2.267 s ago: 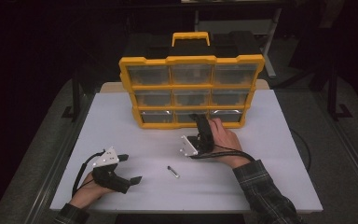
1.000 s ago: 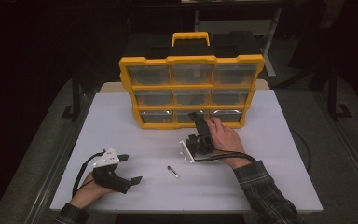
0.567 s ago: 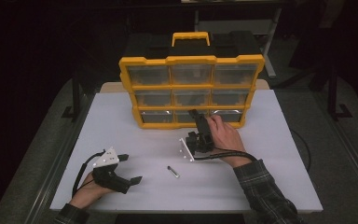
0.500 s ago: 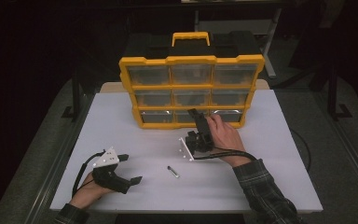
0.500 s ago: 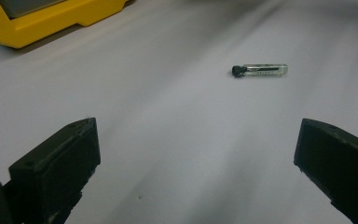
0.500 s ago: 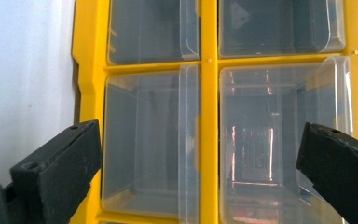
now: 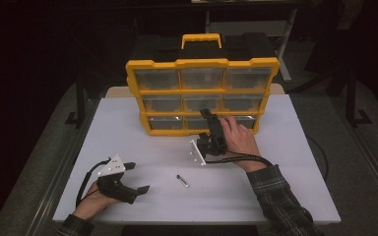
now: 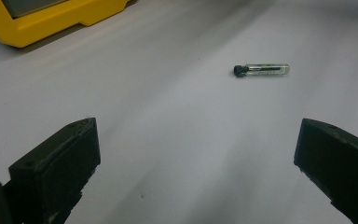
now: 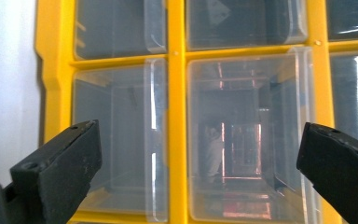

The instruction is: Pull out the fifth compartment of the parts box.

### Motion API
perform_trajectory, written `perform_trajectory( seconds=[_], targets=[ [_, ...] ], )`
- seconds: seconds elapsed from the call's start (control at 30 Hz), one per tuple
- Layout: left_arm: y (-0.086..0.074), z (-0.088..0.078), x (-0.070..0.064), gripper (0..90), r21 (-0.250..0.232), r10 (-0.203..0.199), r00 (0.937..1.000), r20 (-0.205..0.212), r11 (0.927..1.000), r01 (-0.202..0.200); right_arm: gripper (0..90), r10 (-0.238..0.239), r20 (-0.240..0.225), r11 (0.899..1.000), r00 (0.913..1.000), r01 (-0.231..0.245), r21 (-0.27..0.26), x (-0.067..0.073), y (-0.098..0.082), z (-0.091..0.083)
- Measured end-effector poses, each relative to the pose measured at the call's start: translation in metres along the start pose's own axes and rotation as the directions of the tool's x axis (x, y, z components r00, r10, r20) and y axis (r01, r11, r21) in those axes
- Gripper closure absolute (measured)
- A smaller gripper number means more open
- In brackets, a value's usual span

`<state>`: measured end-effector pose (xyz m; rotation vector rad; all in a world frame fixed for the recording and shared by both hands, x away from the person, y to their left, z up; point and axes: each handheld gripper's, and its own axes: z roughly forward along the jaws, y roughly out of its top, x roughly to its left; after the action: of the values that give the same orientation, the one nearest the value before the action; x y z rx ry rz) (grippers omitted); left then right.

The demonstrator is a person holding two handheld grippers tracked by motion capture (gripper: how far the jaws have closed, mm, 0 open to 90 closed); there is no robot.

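Note:
A yellow drawer organiser [image 7: 202,96] with clear drawers stands upright at the back of the white table [image 7: 285,162]. My right gripper [image 7: 207,116] is open and turned on its side, close in front of the organiser's bottom row; its own view faces two clear drawers [image 9: 242,140] between wide-set jaws. A small clear vial with a black cap [image 7: 182,181] lies on the table in front. My left gripper [image 7: 137,178] rests open near the front left, pointing at the vial [image 8: 261,70], with nothing between its jaws.
The organiser [image 8: 42,18] has a black back and a yellow carry handle [image 7: 201,39]. A cable [image 7: 320,157] trails from the right gripper across the table's right side. Dark floor and table legs surround the table.
The right gripper has crept slightly closer to the organiser's bottom row and turned a little. The left gripper and the vial have stayed put.

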<state>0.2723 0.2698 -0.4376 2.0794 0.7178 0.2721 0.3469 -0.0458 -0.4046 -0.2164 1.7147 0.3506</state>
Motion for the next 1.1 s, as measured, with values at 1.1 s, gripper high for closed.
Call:
perform_trajectory(
  seconds=[1.1],
  targets=[
    [0.000,-0.001,-0.001,0.0,-0.008,0.003,1.0000,-0.005,1.0000,-0.003,0.3,-0.047,0.073,0.999,0.9962,0.045,0.026,-0.027,-0.003,0.011]
  ],
)
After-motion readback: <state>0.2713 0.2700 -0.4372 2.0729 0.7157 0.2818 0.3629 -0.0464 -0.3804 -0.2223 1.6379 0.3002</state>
